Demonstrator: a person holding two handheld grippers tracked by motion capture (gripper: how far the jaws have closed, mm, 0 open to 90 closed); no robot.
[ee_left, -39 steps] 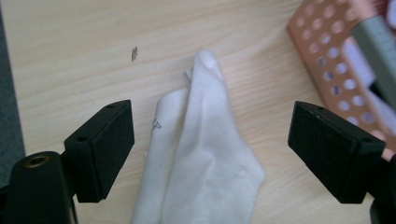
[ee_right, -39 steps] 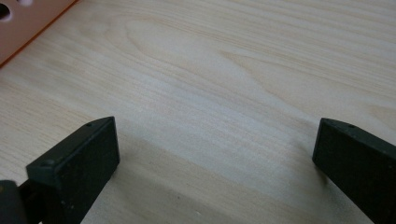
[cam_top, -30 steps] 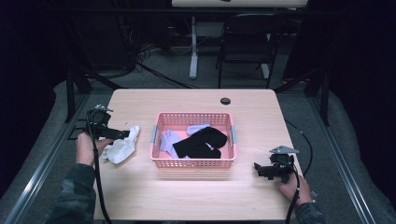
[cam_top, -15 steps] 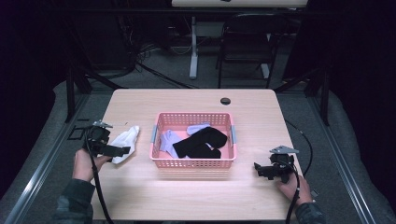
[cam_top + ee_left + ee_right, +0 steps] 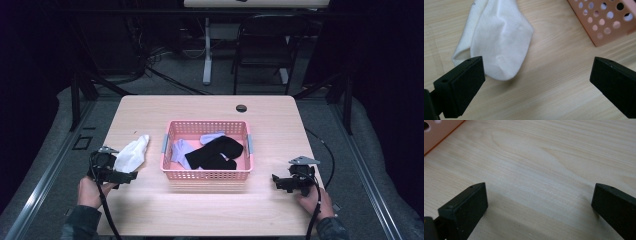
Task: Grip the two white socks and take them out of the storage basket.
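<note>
Now the left tongs (image 5: 120, 176) sit nearer the person's edge of the table (image 5: 210, 215) than they did a second ago, when they hovered right at the white sock (image 5: 132, 154). They have drawn back and down from it, and their jaws stand wide apart with nothing between them. In the left gripper view the white sock (image 5: 499, 42) lies flat on the wood just ahead of the left-hand jaw, its rounded end pointing toward the camera, apart from both jaws. The sock rests on the table just beside the left end of the pink basket (image 5: 207, 174), not in it; a corner of that basket (image 5: 604, 22) shows in the upper right of the left gripper view.

Inside the basket lie a black sock (image 5: 215, 152) and some pale lilac socks (image 5: 181, 151), bunched together. A small dark round disc (image 5: 241, 108) sits near the far edge of the table.

The right tongs (image 5: 282, 183) rest low over bare wood to the right of the basket, in the same place as before, jaws spread and empty.

Judging from this, the white sock has just been let go and the left hand is pulling clear. If the work is taking socks out of the basket, the next reach would be back into it; if it is filling the basket, the white sock is yet to be picked up.
</note>
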